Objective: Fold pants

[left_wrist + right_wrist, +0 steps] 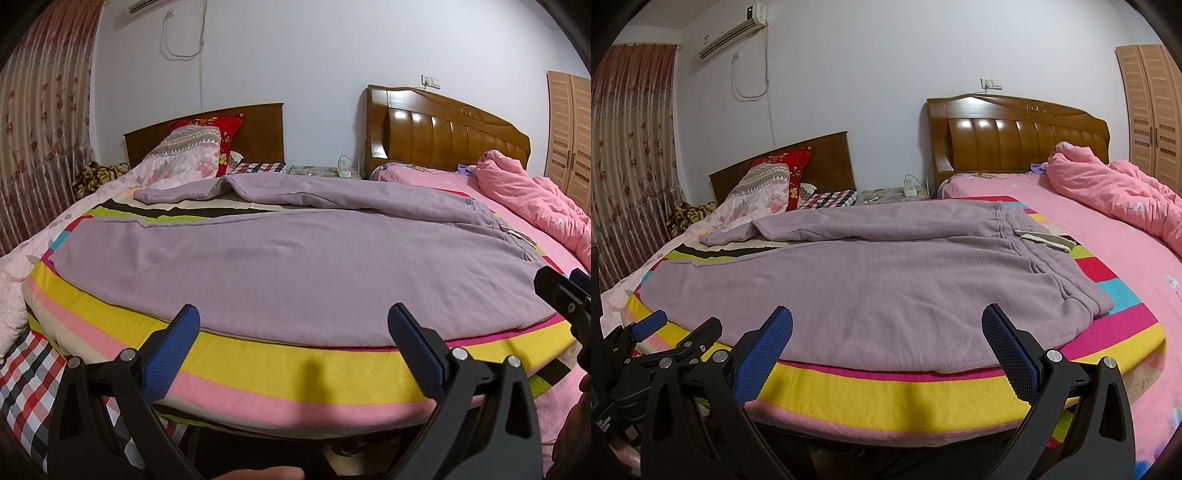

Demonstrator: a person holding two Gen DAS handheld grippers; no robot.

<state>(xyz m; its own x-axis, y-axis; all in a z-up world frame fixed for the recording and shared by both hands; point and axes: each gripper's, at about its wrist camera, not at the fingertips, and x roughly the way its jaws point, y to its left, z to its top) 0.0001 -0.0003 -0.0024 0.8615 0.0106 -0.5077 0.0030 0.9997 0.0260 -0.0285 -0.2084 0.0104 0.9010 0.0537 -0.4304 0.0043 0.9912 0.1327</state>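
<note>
From the left wrist, the left hand-held gripper (293, 325) hangs spread wide and empty just off the near edge of the bed (295, 373). The pants (280, 269) lie flat on the striped blanket (122, 321), near hem just beyond the blue fingertips (186, 321). The far leg is bent, its cuff turned back toward the pillows (192, 151).

From the right wrist, the right hand-held gripper (886, 325) is likewise spread and holds nothing, poised before the near edge of the pants (886, 280). Their long axis runs left to right across the bed, waistband (1019, 236) to the right, cuffs to the left. A pale tag or drawstring, hard to tell which, lies at the waist.

The risk, I judge: closing on the edge could pinch the blanket too, or catch only the top layer, so the fold drags crooked. The kinked far leg may bunch.
</note>
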